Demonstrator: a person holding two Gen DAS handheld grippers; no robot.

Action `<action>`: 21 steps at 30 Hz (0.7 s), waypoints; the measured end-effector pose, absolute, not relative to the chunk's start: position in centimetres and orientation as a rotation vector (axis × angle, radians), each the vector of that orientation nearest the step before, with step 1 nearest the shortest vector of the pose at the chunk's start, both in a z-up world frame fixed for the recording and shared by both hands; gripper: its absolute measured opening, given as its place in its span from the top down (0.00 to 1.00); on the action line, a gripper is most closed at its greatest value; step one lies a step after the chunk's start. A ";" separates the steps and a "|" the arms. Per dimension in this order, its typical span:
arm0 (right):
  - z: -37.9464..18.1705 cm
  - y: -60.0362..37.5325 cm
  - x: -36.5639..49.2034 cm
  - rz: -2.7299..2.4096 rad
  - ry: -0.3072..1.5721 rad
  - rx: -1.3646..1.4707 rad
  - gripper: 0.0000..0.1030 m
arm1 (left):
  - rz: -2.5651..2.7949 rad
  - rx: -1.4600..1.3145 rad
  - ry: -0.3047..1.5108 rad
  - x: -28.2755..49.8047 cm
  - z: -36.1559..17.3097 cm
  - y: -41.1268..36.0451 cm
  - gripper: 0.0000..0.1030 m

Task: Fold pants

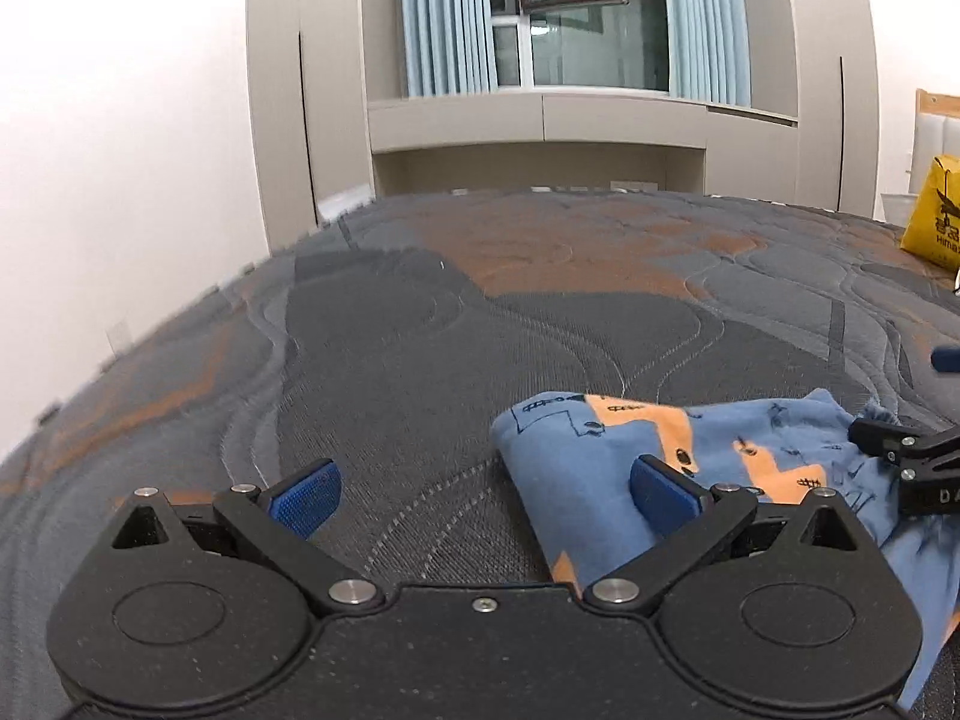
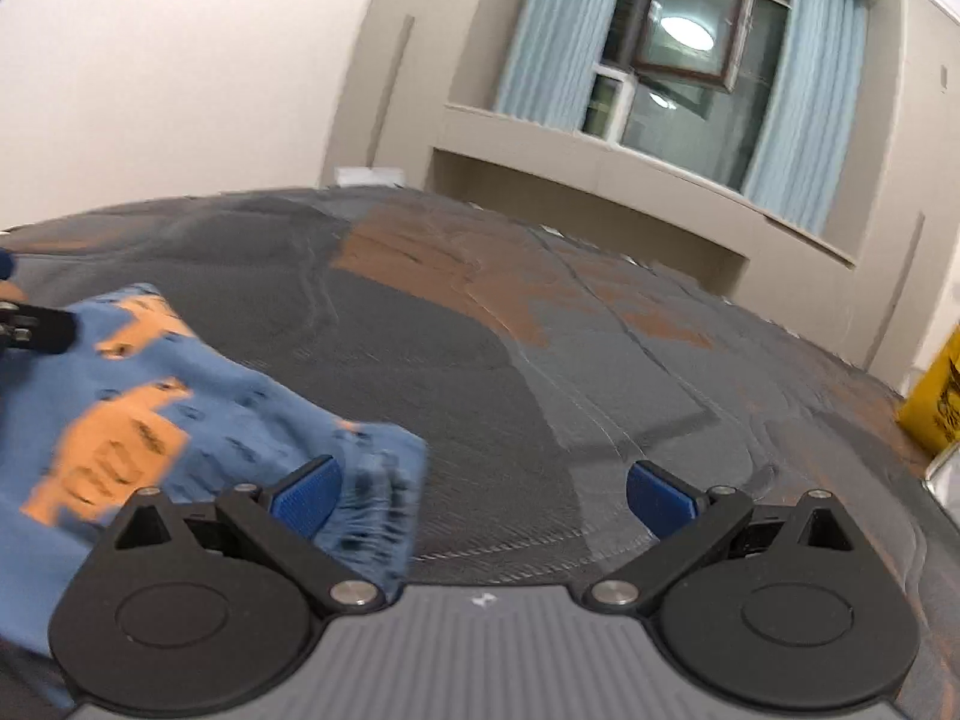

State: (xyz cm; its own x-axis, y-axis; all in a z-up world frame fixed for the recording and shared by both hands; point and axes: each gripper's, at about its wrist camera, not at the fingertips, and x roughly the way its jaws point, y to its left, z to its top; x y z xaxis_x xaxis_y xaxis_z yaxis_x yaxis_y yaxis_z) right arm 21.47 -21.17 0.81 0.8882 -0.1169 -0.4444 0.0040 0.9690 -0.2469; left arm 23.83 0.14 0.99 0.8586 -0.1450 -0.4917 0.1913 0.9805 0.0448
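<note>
Left wrist view only: pants' (image 1: 690, 468) folded edge. Left gripper (image 1: 486, 495), right gripper (image 2: 483, 495): fingers spread wide, holding nothing.

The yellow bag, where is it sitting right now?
The yellow bag sits at the far right of the mattress in both views, well beyond the pants.

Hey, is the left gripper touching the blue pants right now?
Cannot tell. In the left wrist view the left gripper is open, and one blue fingertip overlaps the pants lying on the mattress, but neither contact nor a gap shows.
</note>
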 end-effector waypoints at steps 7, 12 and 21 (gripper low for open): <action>0.1 -23.2 22.2 -0.045 0.526 -0.137 0.00 | -0.200 0.043 0.544 24.2 0.1 1.0 0.00; 0.8 -22.9 20.1 -0.026 0.445 -0.123 0.00 | -0.182 0.062 0.504 21.6 1.5 0.7 0.01; 0.6 -20.7 16.1 -0.018 0.494 -0.159 0.00 | -0.195 0.062 0.572 16.7 -0.3 1.1 0.01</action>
